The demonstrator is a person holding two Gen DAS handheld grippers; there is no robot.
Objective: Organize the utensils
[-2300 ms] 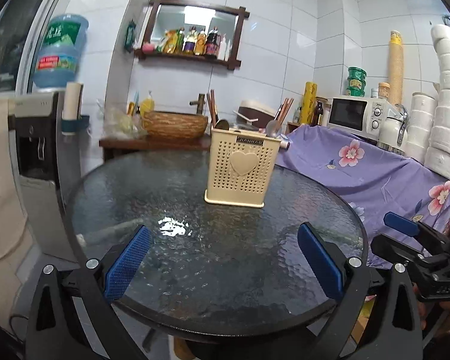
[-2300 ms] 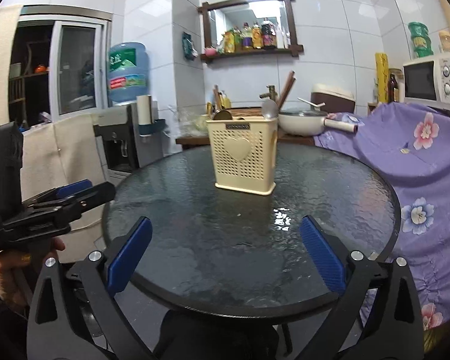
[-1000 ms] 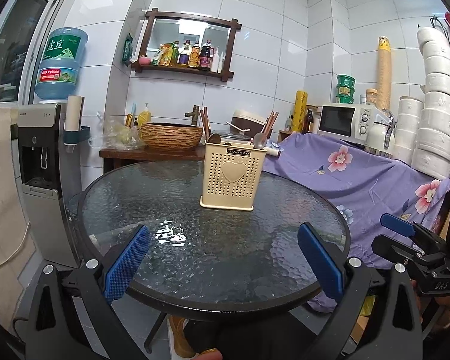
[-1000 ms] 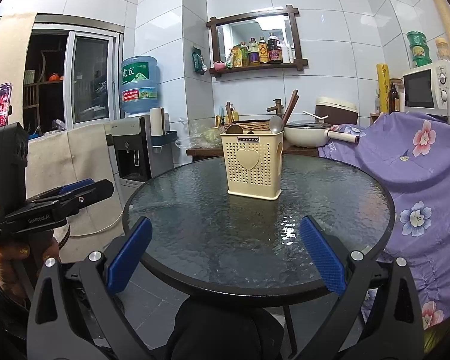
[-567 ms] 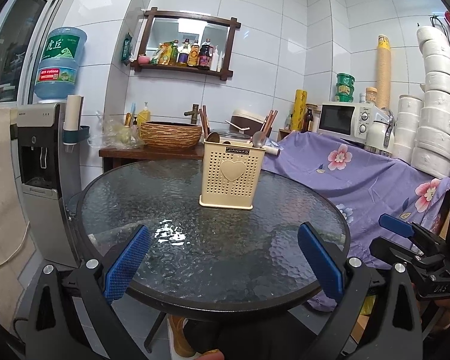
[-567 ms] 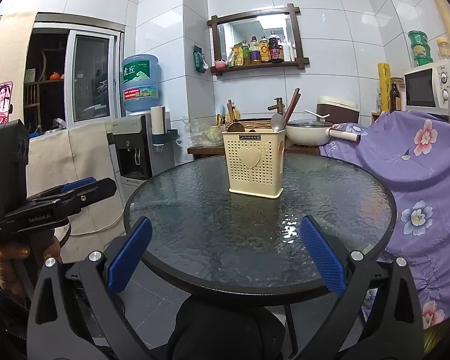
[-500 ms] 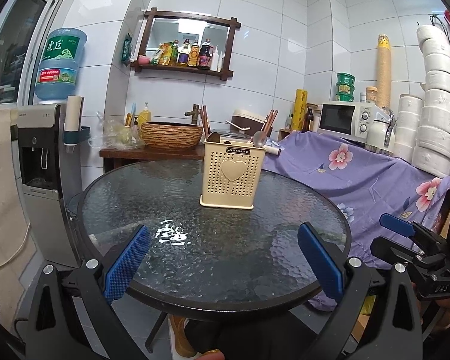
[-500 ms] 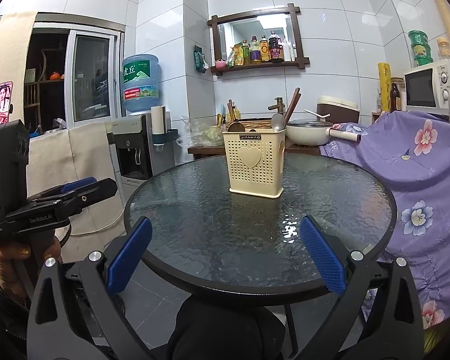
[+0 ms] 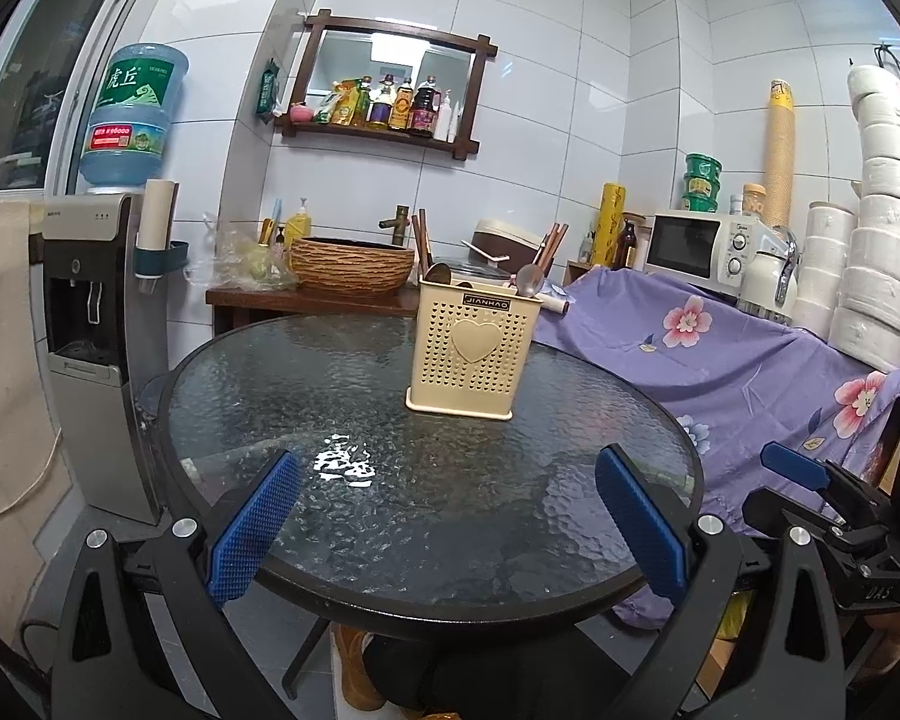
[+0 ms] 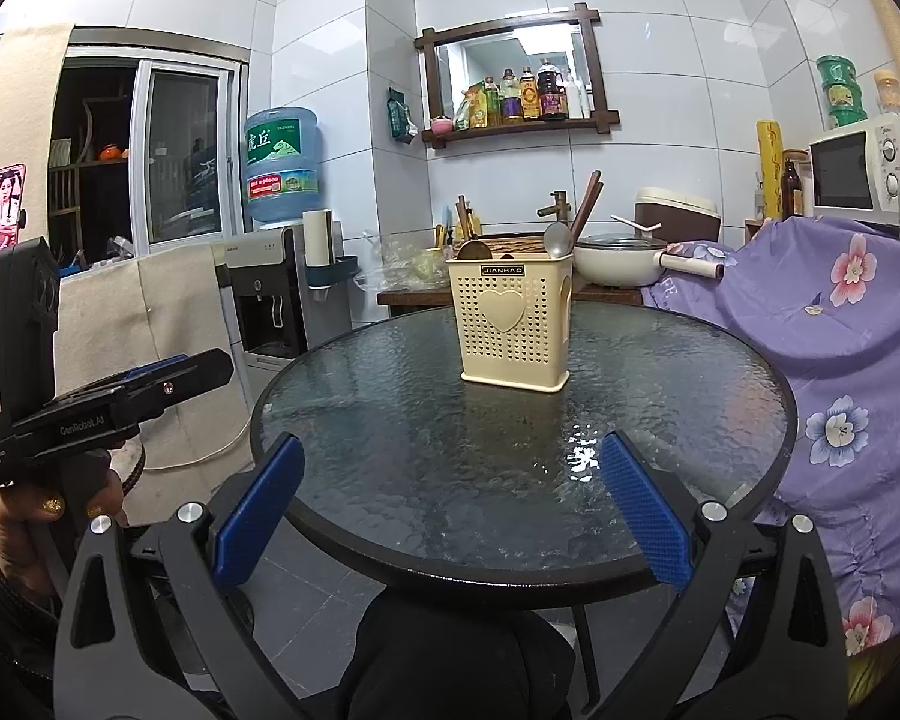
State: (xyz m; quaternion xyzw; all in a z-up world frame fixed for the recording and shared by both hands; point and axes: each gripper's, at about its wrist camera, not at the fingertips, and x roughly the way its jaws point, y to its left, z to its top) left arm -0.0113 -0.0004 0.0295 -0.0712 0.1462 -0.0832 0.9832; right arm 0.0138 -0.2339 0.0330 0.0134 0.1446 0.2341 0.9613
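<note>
Left wrist view shows the cream utensil holder [image 9: 471, 354] standing upright near the middle of the round glass desk [image 9: 270, 396], with spoons [image 9: 529, 281] and chopsticks [image 9: 551, 247] poking out of its top. No loose utensil lies on the glass that I can see, so I judge the organizing is either finished or waiting on something out of frame.

If I do go in again, the sensible way is to come at the holder from above, take one handle at a time near its upper end, and lift straight up so the light plastic box does not tip or slide on the slick glass. Bracing the box with my other gripper would help. Which compartment each utensil sits in I cannot tell from here.

My left gripper [image 9: 447, 525] is spread wide, its blue pads [image 9: 252, 525] well apart, holding nothing and hanging over the near edge of the desk, well short of the holder. My right gripper [image 10: 450, 507] is likewise wide open and empty at the near rim in the right wrist view, touching nothing, with the holder [image 10: 515, 327] straight ahead.
</note>
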